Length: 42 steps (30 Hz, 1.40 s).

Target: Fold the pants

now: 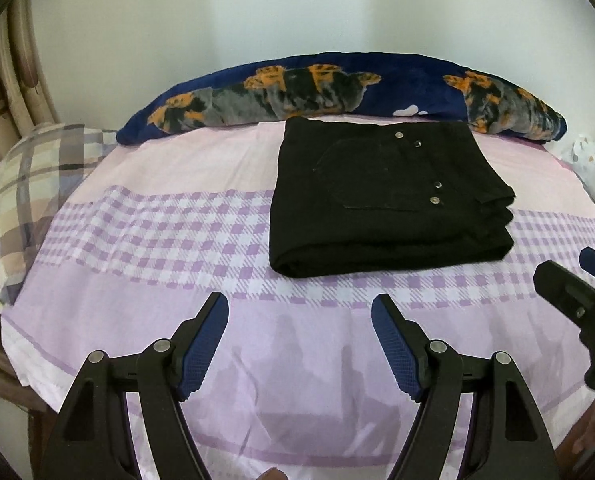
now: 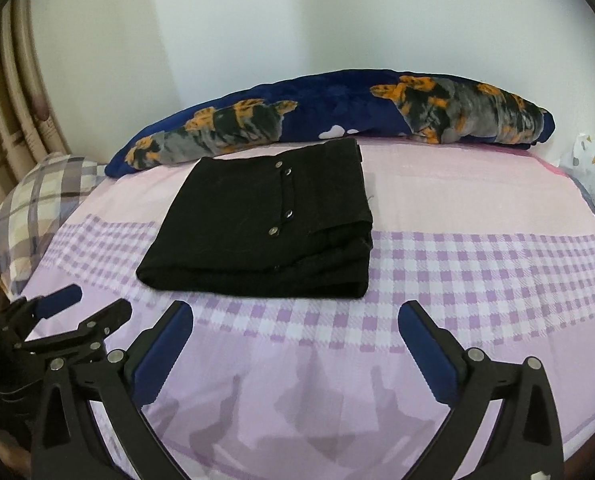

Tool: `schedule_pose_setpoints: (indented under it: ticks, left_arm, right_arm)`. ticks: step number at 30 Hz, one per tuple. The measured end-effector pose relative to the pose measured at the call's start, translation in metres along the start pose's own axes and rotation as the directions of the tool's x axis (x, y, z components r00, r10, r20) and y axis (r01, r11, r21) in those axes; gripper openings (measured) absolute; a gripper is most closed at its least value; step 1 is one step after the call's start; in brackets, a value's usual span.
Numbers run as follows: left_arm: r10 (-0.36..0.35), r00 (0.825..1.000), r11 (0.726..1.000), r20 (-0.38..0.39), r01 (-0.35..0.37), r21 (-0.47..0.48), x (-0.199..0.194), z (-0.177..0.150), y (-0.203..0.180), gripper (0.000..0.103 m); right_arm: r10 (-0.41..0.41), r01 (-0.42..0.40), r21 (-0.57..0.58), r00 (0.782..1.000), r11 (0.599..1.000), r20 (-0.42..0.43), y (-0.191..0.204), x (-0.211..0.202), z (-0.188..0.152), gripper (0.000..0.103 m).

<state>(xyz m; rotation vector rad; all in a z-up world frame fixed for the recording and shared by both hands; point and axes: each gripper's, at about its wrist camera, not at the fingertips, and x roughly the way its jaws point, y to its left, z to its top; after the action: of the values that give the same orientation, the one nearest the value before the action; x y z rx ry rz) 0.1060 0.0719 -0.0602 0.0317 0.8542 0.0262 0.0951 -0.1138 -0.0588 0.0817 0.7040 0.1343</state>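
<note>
My bed (image 1: 137, 320) fills both views, its pink and purple-check sheet running from the near edge under my claws to the far edge, where a rolled navy blanket (image 1: 337, 88) lies against the wall. A plaid pillow (image 1: 29, 200) sits at the far left corner.

The pants (image 1: 377, 200) lie on the sheet toward the far edge, just in front of the blanket. They are black and already stacked into a compact, roughly square bundle of several layers, the snaps showing on top. The folded edge faces me; the loose layered ends face the bed's right side.

My left claw (image 1: 299, 344) hangs over the near part of the bed, jaws apart, with nothing between them. The bundle lies ahead of it and a little to the right, with bare sheet between.

My right claw (image 2: 295, 344) hangs beside it, jaws spread wide and empty. From here the bundle lies ahead and a little to the left, so it sits roughly between my two claws, neither clearly nearer.

I judge the folding done; at most, tidying is left.
</note>
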Motion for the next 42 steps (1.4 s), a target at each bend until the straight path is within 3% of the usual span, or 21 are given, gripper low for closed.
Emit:
schedule_pose_setpoints:
  ticks: [12,42]
  left_arm:
    - [-0.003,0.999,1.0,0.036,0.003,-0.001,-0.024,-0.008,-0.008,0.075]
    - [0.012,0.999,1.0,0.038,-0.012,-0.017,-0.025,-0.012,-0.008,0.075]
  right_arm:
    - [-0.016,0.017,-0.022,1.0,1.0,0.024,0.006,-0.012,-0.009,0.102]
    - [-0.03,0.03,-0.003,1.0,1.0,0.004,0.002,-0.004,-0.012,0.102]
